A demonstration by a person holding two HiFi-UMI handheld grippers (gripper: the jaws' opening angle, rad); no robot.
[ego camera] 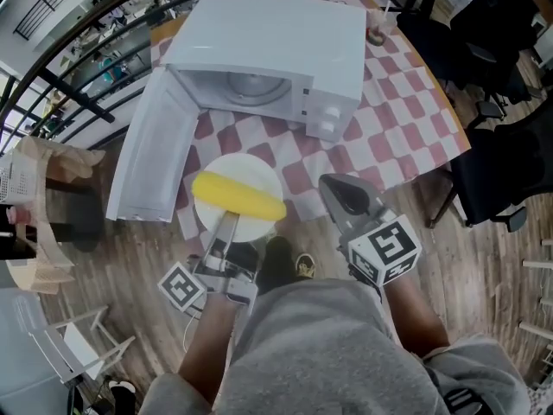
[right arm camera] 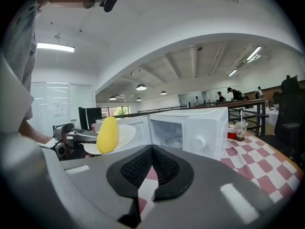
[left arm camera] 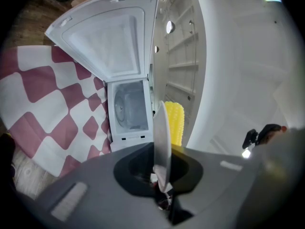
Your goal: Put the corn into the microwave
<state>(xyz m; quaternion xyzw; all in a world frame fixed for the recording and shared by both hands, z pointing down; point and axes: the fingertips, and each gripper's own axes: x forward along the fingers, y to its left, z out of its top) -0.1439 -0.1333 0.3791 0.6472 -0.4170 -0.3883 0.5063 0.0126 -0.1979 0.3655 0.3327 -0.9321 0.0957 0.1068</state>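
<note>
A yellow corn cob (ego camera: 238,196) lies on a round white plate (ego camera: 246,167). My left gripper (ego camera: 232,219) is shut on the plate's near rim and holds it level in front of the table's edge. In the left gripper view the plate (left arm camera: 161,132) shows edge-on between the jaws, with the corn (left arm camera: 175,123) beside it. The white microwave (ego camera: 285,33) stands on the checked tablecloth, its door (ego camera: 155,158) swung wide to the left and its cavity (ego camera: 246,89) open. My right gripper (ego camera: 333,184) is shut and holds nothing, to the right of the plate. From the right gripper view, corn (right arm camera: 107,135) and microwave (right arm camera: 195,128) are both ahead.
A drink cup (ego camera: 378,33) stands at the table's far right corner. Black office chairs (ego camera: 501,171) crowd the right side. A wooden stool (ego camera: 43,214) is at the left, beyond the open door. The table's near edge runs just past the plate.
</note>
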